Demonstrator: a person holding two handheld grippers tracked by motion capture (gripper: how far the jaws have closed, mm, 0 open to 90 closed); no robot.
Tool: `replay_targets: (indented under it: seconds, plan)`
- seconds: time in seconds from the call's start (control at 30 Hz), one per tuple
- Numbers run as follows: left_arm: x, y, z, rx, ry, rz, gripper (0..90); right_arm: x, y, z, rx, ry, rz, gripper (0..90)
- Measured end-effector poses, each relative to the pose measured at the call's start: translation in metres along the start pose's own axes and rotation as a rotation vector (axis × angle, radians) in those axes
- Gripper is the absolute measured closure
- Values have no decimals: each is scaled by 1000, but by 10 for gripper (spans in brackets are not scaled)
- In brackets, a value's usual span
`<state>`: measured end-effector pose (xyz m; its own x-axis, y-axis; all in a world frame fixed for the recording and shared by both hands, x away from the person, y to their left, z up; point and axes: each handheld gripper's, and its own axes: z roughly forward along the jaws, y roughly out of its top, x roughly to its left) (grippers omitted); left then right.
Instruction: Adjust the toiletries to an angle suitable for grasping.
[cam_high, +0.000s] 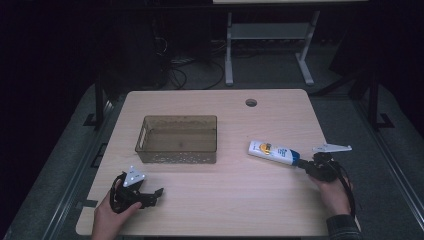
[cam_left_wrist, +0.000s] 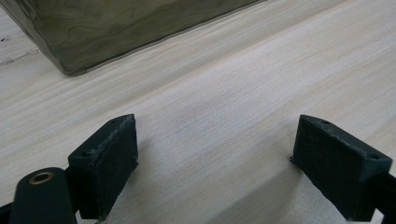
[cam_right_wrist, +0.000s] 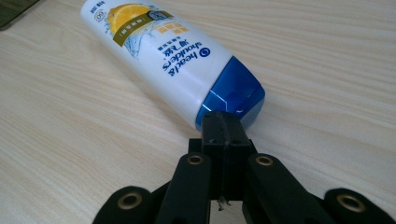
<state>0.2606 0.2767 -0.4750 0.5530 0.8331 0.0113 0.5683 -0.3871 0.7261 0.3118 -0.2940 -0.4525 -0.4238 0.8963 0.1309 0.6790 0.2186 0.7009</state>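
A white shampoo bottle (cam_high: 274, 152) with a blue cap lies on its side at the right of the wooden table (cam_high: 240, 200), cap towards the person. My right gripper (cam_high: 303, 164) is shut, its two jaws pressed flat together with nothing between them. In the right gripper view the joined tips of this gripper (cam_right_wrist: 225, 123) touch the blue cap of the bottle (cam_right_wrist: 163, 56). My left gripper (cam_high: 155, 194) rests low at the front left, open and holding nothing. The left gripper view has this gripper (cam_left_wrist: 215, 163) with bare tabletop between its jaws.
A translucent brown plastic basket (cam_high: 177, 119) stands left of centre on the table, just beyond the left gripper; its corner (cam_left_wrist: 116, 28) is close ahead in the left gripper view. A round cable hole (cam_high: 251, 102) sits near the far edge. Dark floor and desk legs lie beyond.
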Motion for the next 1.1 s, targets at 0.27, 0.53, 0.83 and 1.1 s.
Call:
replay_targets:
  seconds: [0.27, 0.53, 0.83, 1.1]
  plan:
    - [0, 0, 0, 2, 0, 2, 129, 5, 3, -6, -21, 30, 13, 896]
    - [0, 0, 0, -2, 0, -2, 129, 15, 19, -14, -53, 68, 15, 896]
    - [0, 0, 0, -2, 0, -2, 129, 20, 35, -11, -66, 85, 7, 895]
    - [0, 0, 0, 1, 0, -2, 129, 25, 51, -2, -61, 104, 0, 895]
